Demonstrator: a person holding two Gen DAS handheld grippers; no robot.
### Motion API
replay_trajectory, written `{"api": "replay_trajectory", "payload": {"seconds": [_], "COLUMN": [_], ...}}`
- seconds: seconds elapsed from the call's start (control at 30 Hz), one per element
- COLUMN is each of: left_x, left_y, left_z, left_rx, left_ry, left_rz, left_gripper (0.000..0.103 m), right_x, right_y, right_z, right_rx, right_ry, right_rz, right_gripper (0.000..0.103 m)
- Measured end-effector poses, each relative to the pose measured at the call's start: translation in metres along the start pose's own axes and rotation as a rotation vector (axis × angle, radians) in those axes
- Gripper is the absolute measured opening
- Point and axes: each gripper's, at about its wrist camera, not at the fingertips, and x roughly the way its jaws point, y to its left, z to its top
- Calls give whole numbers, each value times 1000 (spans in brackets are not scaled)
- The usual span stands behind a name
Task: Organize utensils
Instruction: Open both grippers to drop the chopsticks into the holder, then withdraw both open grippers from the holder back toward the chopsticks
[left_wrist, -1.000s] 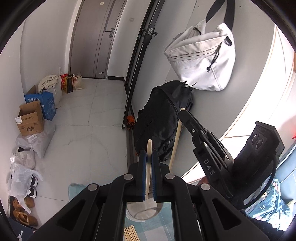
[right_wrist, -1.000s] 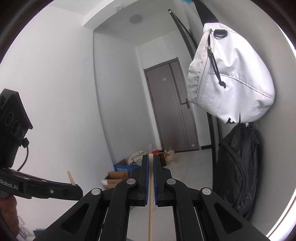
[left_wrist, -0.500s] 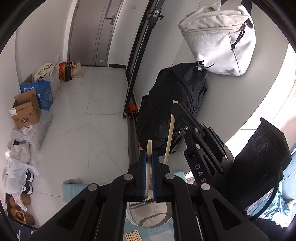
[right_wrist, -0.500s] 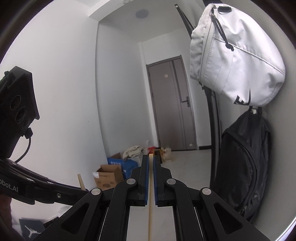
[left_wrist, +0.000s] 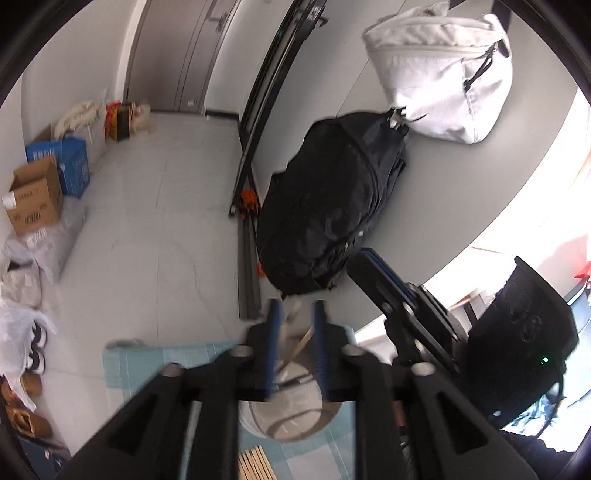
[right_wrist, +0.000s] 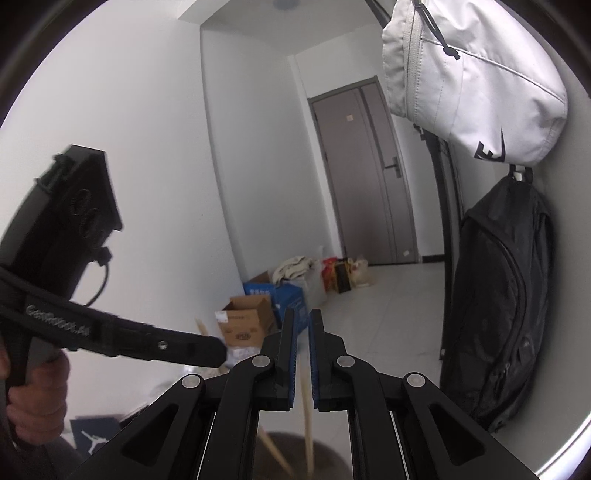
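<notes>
Over the holder (left_wrist: 291, 413) at the blue cloth's (left_wrist: 155, 363) far edge, both grippers — left (left_wrist: 294, 343), right (right_wrist: 302, 354) — have just opened, dropping their chopsticks (right_wrist: 306, 417) in — more sticks (left_wrist: 255, 463) wait.

"GenRobot.AI" on left gripper (right_wrist: 207, 347)
</notes>
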Motion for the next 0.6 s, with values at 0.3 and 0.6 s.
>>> {"api": "replay_trajectory", "payload": {"seconds": [0.3, 0.6], "left_x": [-24, -50], "left_y": [7, -1], "left_z": [-11, -34], "left_rx": [-63, -66], "left_ry": [-59, -142], "left_rz": [25, 158], "left_gripper": [38, 50], "right_x": [-49, -87], "right_y": [-5, 2], "right_z": [-7, -1], "right_rx": [91, 110], "right_ry": [21, 20], "right_rz": [-25, -56], "right_gripper": [69, 78]}}
